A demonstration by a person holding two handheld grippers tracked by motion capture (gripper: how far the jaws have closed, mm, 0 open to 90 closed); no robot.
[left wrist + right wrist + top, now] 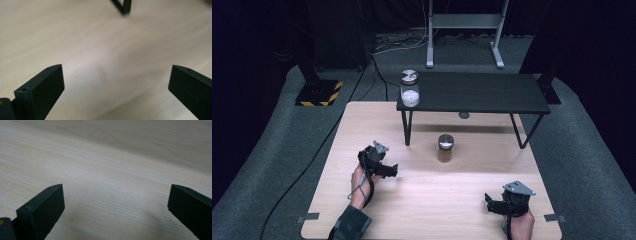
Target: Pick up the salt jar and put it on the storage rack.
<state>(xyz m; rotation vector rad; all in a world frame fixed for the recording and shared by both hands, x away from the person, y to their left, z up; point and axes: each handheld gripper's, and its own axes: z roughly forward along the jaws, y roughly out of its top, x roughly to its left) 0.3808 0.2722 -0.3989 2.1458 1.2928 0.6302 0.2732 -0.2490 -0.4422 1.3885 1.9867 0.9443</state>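
High view: brown jar (445, 148) untouched on worktop (432, 200), white jar (410, 88) on shelf (482, 92); left gripper (388, 170) & right gripper (490, 204) fingers wide, empty — prob. nothing started yet.

A black low shelf (477, 92) stands at the upper middle of the frame on the wooden table (432, 200). A jar with white content (410, 89) stands on its left end. At upper left, a yellow-black striped base (319, 93) lies on the floor.
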